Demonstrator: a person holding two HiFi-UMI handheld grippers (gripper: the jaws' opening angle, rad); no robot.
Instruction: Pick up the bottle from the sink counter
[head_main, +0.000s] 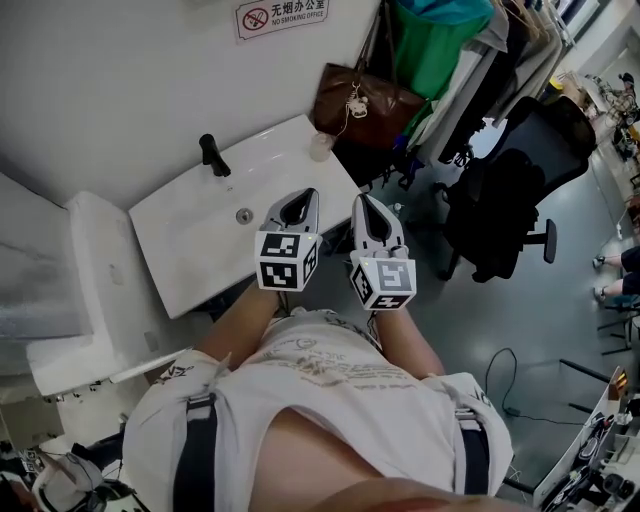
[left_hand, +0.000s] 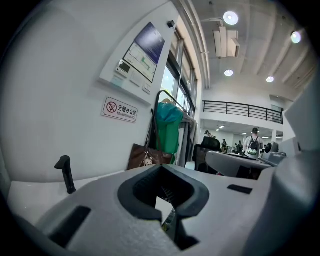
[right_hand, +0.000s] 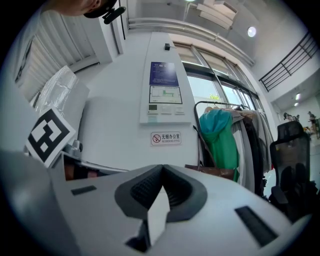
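Observation:
A small pale bottle (head_main: 320, 146) stands on the far right corner of the white sink counter (head_main: 190, 250), beside the basin with its black faucet (head_main: 212, 155). In the head view both grippers are held side by side over the counter's near right edge. My left gripper (head_main: 308, 193) is shut and empty, its tips over the basin's right part, short of the bottle. My right gripper (head_main: 360, 199) is also shut and empty, just off the counter's right edge. In the left gripper view the jaws (left_hand: 161, 168) meet, with the faucet (left_hand: 65, 172) off to the left. In the right gripper view the jaws (right_hand: 162, 167) are closed too.
A brown bag (head_main: 352, 105) hangs just behind the bottle, next to green clothing (head_main: 440, 45) on a rack. A black office chair (head_main: 510, 190) stands to the right. A white unit (head_main: 85, 300) adjoins the counter's left side. A no-smoking sign (head_main: 282, 15) is on the wall.

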